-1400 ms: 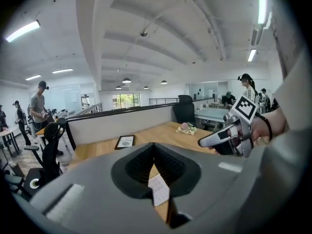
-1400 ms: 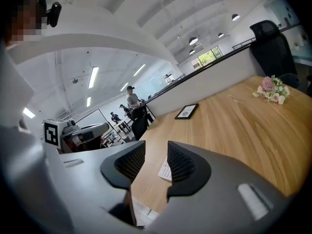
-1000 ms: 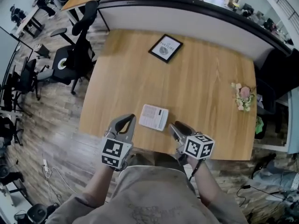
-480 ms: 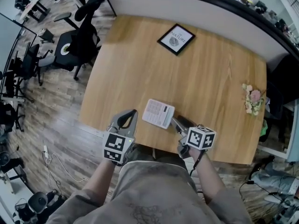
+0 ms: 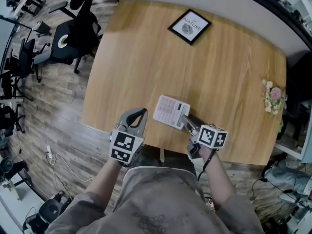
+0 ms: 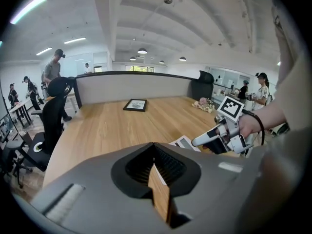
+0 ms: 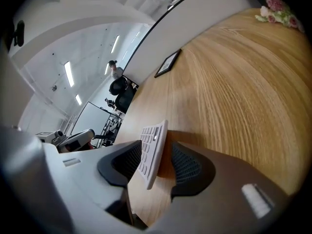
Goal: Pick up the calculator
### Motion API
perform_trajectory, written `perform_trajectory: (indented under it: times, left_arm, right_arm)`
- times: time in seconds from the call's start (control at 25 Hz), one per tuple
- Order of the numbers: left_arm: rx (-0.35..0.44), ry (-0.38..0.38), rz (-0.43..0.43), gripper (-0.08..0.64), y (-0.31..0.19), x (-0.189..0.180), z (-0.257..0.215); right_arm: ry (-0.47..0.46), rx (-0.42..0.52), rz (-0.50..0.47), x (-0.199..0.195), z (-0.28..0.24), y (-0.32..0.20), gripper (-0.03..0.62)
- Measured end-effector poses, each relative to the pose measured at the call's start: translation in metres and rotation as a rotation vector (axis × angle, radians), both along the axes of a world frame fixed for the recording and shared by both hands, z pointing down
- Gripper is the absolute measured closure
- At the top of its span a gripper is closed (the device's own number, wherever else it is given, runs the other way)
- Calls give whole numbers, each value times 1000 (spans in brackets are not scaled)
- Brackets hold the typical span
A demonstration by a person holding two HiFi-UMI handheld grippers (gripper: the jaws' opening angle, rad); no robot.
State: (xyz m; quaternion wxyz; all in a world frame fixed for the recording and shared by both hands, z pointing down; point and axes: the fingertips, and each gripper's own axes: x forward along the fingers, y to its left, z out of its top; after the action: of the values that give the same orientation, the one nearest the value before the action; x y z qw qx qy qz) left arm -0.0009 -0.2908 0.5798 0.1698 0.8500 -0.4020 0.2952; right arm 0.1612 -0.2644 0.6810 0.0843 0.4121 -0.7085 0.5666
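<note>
The right tongs are spread around the flat, pale grey plastic calculator, with one ribbed black pad facing its keys and the other facing its back. A gap shows between the calculator and the back pad, and the key-side pad looks close to it without clearly pressing, so nothing is clamped yet. The left tongs are drawn together at the tips and hold nothing; only a thin sliver of wood shows between their pads. They hang over the near edge of the light wooden worktop, just beside the calculator and not touching it.

In the head view the calculator lies near the front edge of the worktop, between the two grippers and nearer the right one, which reaches its near right corner. Its far end seems to rest on the wood. Whether its near edge is already raised I cannot tell.

As I judge it, the approach is done and the grasp is lined up. What remains is to close the right tongs on the calculator and lift it off the wood. A black-framed picture and a small bunch of pink flowers lie well apart from the work.
</note>
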Motion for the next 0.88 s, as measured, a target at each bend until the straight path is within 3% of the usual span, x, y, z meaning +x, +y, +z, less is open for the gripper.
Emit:
perform_trajectory:
  times: [0.28, 0.68, 0.8, 0.88]
  left_arm:
    - [-78, 27, 22, 558, 5, -1, 28]
    - [-90, 6, 62, 558, 11, -1, 34]
    - [-87, -2, 71, 558, 13, -2, 33]
    - [-81, -4, 77, 558, 14, -3, 30]
  right_arm:
    - [-35, -52, 34, -12, 19, -6, 417]
    - [-155, -145, 100, -27, 35, -7, 423]
    - [-181, -179, 108, -29, 38, -3, 480]
    - [-194, -190, 103, -31, 38, -1, 485]
